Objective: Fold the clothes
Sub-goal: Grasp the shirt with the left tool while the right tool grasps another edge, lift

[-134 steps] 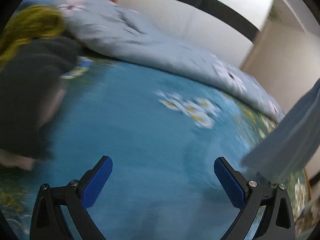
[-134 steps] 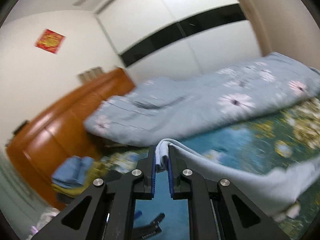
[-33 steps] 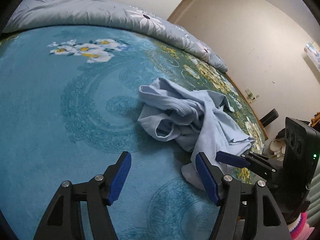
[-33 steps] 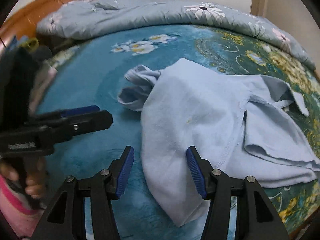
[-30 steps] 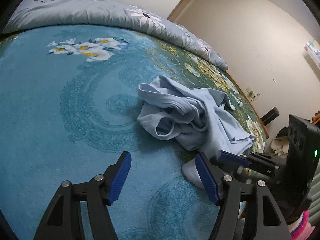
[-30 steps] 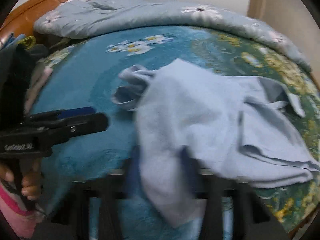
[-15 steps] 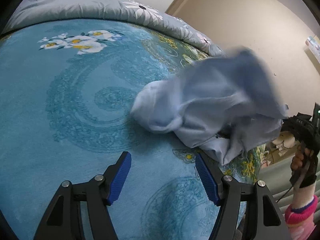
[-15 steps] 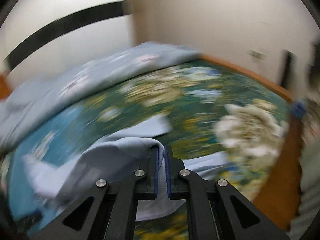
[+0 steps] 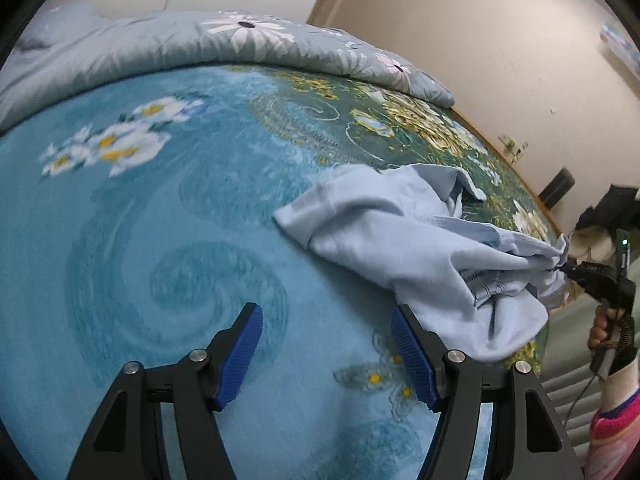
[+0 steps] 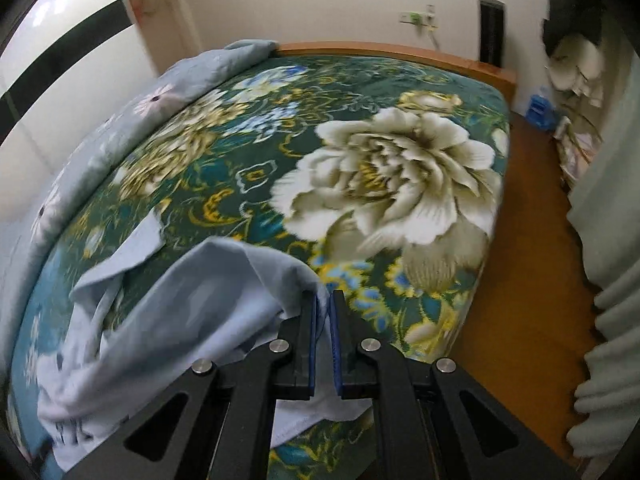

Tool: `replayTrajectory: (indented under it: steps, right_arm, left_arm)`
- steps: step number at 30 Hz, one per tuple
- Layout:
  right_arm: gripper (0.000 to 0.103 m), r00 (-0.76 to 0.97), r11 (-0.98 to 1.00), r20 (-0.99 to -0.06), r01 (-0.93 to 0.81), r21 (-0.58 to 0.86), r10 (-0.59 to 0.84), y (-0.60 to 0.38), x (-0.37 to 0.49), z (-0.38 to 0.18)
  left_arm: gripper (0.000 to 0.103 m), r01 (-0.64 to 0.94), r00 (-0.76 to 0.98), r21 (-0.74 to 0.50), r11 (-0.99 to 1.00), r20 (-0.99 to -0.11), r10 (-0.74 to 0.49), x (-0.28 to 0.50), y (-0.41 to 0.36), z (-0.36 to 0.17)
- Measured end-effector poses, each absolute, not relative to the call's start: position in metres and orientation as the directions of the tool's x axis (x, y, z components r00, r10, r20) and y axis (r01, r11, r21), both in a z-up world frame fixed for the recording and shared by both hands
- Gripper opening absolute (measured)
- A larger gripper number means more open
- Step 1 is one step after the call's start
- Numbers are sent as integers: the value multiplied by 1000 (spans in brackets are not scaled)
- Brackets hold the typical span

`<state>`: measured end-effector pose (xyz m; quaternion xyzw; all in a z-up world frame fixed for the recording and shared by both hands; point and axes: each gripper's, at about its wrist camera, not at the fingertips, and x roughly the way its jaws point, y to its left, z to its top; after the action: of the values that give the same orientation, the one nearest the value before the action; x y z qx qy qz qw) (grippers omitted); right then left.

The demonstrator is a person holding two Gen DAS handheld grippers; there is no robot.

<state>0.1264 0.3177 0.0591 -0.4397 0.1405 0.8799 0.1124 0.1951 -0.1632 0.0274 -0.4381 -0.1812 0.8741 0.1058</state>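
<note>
Fingers of the right gripper [image 10: 322, 332], spread over the shirt [image 9: 400, 240] a second ago, are now pinching its edge and lifting it off the bed [image 9: 160, 220]; left gripper [image 9: 326, 356] is hanging spread nearby, holding nothing, so spreading looks underway.

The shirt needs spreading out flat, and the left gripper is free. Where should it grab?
Likely the loose corner of the light blue shirt farthest from the shut right gripper, coming low over the blanket with the left gripper.
</note>
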Motion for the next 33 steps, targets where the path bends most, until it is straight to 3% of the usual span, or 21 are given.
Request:
replayTrajectory:
  steps: [6, 8, 10, 14, 20, 29, 30, 31, 32, 33]
  right_arm:
    - [15, -654, -976, -755, -184, 117, 33, 313, 149, 96]
    - [39, -692, -990, -722, -101, 101, -3, 300, 154, 112]
    - [52, -711, -995, -697, 29, 97, -89, 274, 156, 123]
    - [56, -651, -946, -712, 319, 58, -263, 205, 148, 115]
    - [56, -531, -831, -780, 556, -26, -331, 128, 133, 79]
    - [56, -479, -798, -823, 600, -53, -305, 121, 122, 48]
    - [55, -485, -806, -824, 589, -60, -293, 124, 121, 47]
    - [44, -490, -816, -824, 575, -63, -282, 127, 120, 46]
    - [26, -495, -829, -825, 556, -60, -273, 130, 119, 47]
    - [19, -500, -842, -825, 537, -57, -264, 133, 118, 47]
  left_arm:
    - [71, -107, -576, -371, -922, -733, 362, 169, -164, 39]
    - [72, -134, -569, -359, -924, -735, 368, 159, -164, 42]
    - [72, -156, -551, -359, -920, -742, 383, 143, -163, 39]
    - [72, -201, -513, -361, -911, -754, 411, 110, -160, 33]
    - [72, -247, -434, -390, -887, -774, 461, 72, -151, 17]
    - [68, -315, -450, -393, -864, -739, 501, 78, -144, 10]
    - [58, -321, -454, -386, -865, -739, 498, 79, -143, 11]
    - [51, -326, -458, -379, -866, -738, 495, 80, -141, 13]
    - [37, -332, -462, -371, -867, -738, 492, 81, -140, 14]
    - [25, -339, -467, -361, -869, -737, 489, 84, -137, 16]
